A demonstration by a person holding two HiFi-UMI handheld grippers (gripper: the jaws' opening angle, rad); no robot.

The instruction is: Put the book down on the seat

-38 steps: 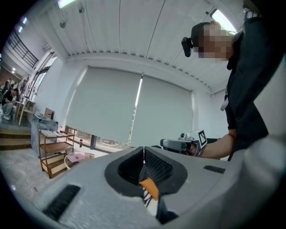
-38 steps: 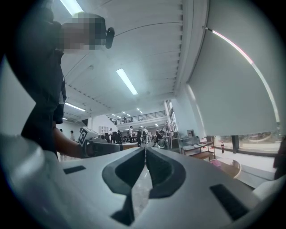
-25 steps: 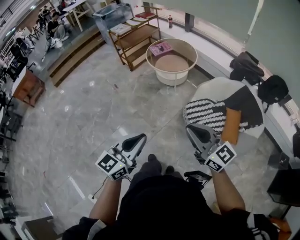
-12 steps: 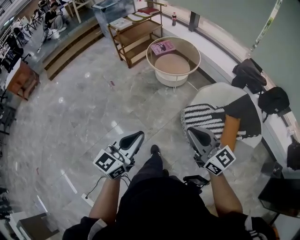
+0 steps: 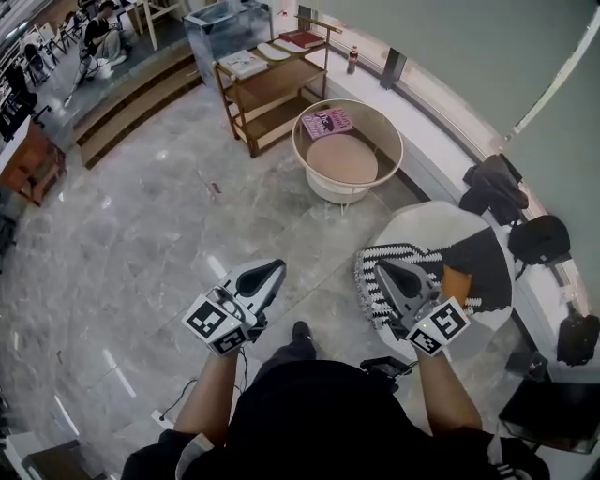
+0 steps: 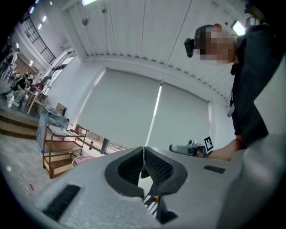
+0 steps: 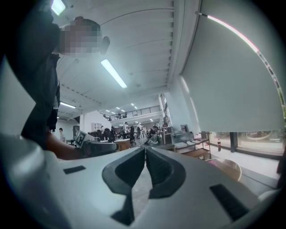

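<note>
- Left hand-held gripper (image 5: 272, 272): jaws pressed together, nothing between them, held over the grey marble floor (image 5: 141, 234).
- Right hand-held gripper (image 5: 384, 269): jaws also pressed together and empty, held just beside the near edge of the round white seat (image 5: 422, 220).
- Round cream tub with a tan inner floor (image 5: 342, 192) stands on the floor, between the wooden shelf unit and the seat.
- Pink-covered book (image 5: 328, 122) lies inside the tub, at its far left side by the rim; the rest of the tub floor is bare.
- The book is well apart from both grippers and from the seat.
- The seat carries a black-and-white striped cushion (image 5: 370, 277), a black cloth (image 5: 483, 272) and a small orange item (image 5: 455, 281) between them.
- Brown open wooden shelf unit (image 5: 281, 80) beyond the tub: on its top level a white book (image 5: 244, 63) and a red book (image 5: 302, 38).
- Clear box (image 5: 220, 19) stands just behind the shelf unit; contents too small to tell.
</note>
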